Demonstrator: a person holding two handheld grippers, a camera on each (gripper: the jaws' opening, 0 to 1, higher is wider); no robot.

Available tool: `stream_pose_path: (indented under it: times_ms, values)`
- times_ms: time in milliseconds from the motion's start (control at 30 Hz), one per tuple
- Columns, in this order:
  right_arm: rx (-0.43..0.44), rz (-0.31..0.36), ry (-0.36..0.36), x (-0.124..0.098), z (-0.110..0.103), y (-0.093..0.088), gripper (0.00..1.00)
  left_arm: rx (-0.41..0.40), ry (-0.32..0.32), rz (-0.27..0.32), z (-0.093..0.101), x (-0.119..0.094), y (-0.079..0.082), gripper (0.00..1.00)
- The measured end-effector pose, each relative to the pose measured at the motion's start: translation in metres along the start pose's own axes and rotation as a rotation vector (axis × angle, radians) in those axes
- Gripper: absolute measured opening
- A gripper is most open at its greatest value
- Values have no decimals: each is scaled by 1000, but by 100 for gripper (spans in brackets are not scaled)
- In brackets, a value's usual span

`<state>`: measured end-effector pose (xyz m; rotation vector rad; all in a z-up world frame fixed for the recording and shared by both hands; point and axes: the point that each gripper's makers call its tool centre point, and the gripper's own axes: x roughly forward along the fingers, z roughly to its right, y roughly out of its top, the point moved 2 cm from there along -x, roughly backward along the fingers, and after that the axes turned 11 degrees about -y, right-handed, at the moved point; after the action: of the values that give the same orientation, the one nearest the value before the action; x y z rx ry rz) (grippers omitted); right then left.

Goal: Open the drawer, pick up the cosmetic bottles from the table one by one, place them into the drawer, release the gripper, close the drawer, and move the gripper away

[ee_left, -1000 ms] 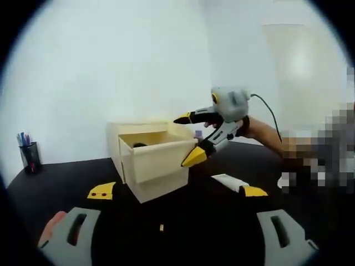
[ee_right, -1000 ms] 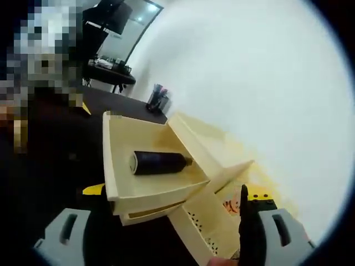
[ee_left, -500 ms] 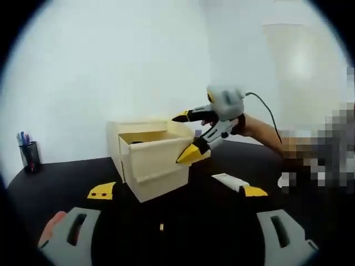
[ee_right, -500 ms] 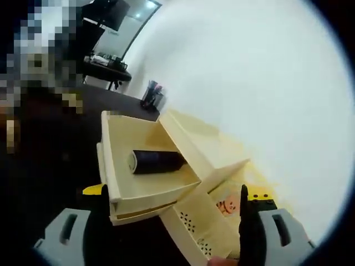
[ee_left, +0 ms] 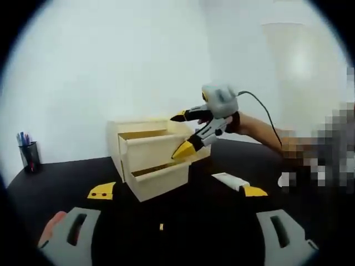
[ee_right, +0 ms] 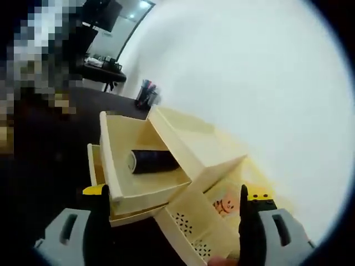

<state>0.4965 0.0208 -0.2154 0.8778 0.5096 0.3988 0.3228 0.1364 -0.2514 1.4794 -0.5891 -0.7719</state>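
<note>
A cream wooden drawer box [ee_left: 148, 162] stands on the black table [ee_left: 194, 221]. Its upper drawer [ee_right: 145, 185] is part way out and holds a dark cosmetic bottle [ee_right: 153, 160] lying on its side. In the left gripper view, my right gripper [ee_left: 178, 136] is open, its lower yellow tip against the upper drawer's front. In its own view, the right gripper [ee_right: 173, 194] has its jaws spread wide over the drawer with nothing between them. My left gripper [ee_left: 177, 191] is held back from the box, open and empty.
A black pen holder [ee_left: 29, 156] with coloured pens stands at the table's far left, near the white wall, and appears as the pen holder [ee_right: 145, 94] beyond the box. The lower drawer [ee_left: 158, 180] sticks out a little. A person's hand [ee_left: 258, 132] holds the right gripper.
The upper drawer has slid back into the box, with the right gripper following its front. The lower drawer's front now shows beneath it. The left gripper has stayed still.
</note>
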Motion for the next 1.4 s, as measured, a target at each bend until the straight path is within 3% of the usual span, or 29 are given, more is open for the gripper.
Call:
stream_pose_path:
  times_ms: [767, 1400]
  values:
    - [89, -25, -11, 16, 11, -10, 90, -3, 0, -10, 1, 3, -3, 87]
    - [78, -47, -95, 34, 30, -14, 88, -7, 8, -15, -3, 2, -5, 87]
